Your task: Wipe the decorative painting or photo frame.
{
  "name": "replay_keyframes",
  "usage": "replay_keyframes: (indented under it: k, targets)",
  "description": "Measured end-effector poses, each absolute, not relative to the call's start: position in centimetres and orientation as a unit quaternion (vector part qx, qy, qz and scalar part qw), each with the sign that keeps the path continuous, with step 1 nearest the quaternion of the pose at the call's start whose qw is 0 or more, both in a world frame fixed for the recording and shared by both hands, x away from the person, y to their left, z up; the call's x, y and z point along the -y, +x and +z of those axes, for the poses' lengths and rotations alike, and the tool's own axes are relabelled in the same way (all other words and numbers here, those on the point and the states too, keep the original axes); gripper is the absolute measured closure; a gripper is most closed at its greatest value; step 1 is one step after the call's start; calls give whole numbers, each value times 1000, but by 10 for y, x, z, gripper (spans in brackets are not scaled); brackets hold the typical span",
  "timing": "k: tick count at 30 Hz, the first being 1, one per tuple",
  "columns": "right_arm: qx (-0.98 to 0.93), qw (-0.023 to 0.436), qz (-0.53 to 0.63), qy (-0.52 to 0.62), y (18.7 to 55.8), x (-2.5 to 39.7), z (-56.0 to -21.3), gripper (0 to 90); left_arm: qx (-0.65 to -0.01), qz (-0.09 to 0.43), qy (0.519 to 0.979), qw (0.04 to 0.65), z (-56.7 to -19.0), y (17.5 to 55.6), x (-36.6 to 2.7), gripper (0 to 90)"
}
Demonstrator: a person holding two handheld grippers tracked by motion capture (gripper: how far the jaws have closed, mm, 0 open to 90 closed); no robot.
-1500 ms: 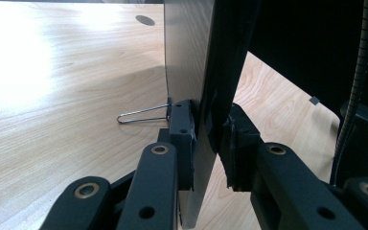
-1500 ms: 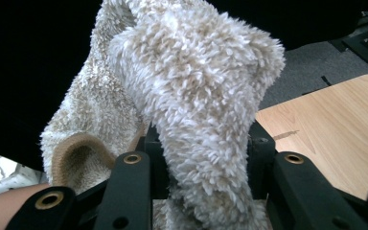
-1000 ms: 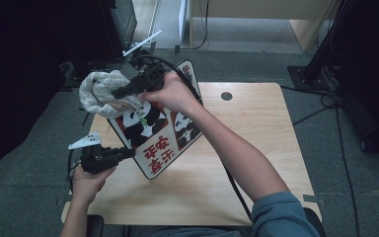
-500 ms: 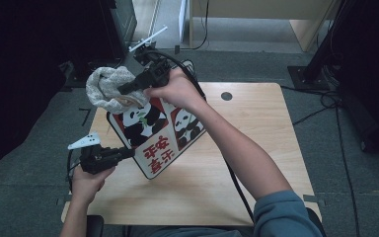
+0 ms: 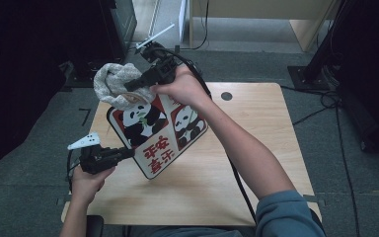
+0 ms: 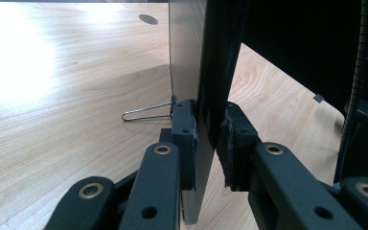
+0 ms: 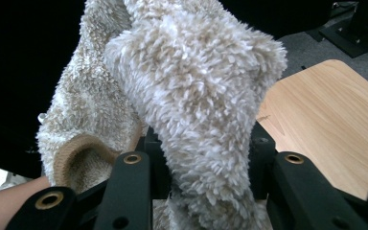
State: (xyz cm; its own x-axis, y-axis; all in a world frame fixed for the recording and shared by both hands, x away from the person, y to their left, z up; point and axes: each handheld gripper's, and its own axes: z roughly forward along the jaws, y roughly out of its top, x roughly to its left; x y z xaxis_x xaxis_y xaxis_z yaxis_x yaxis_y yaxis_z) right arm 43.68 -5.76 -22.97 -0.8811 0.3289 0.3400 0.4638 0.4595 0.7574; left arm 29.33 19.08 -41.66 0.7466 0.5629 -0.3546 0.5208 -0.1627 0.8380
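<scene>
L gripper clamps panda board edge at 7 o'clock; R gripper pinches fuzzy cloth at 11. Wipe w/ light strokes, keep board braced.

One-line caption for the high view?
Left tongs steady a panda picture board while right tongs hold a fluffy cloth.

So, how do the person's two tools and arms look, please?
Both tools are black with two jaws. In the gripper views each jaw arm carries brass-coloured rivets and ends in a blocky black pad. The left tool has a pale three-cornered plate on top; the right tool has a white one, and a black cable trails from it. The right arm wears a blue-grey sleeve; the left forearm is bare.
</scene>
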Motion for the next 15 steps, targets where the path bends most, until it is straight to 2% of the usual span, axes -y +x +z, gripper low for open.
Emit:
replay_keyframes:
  k: [15]
  targets:
    - [852,64,-460,-243,442,71,-228,648,-356,23,764,538,-416,293,-191,788]
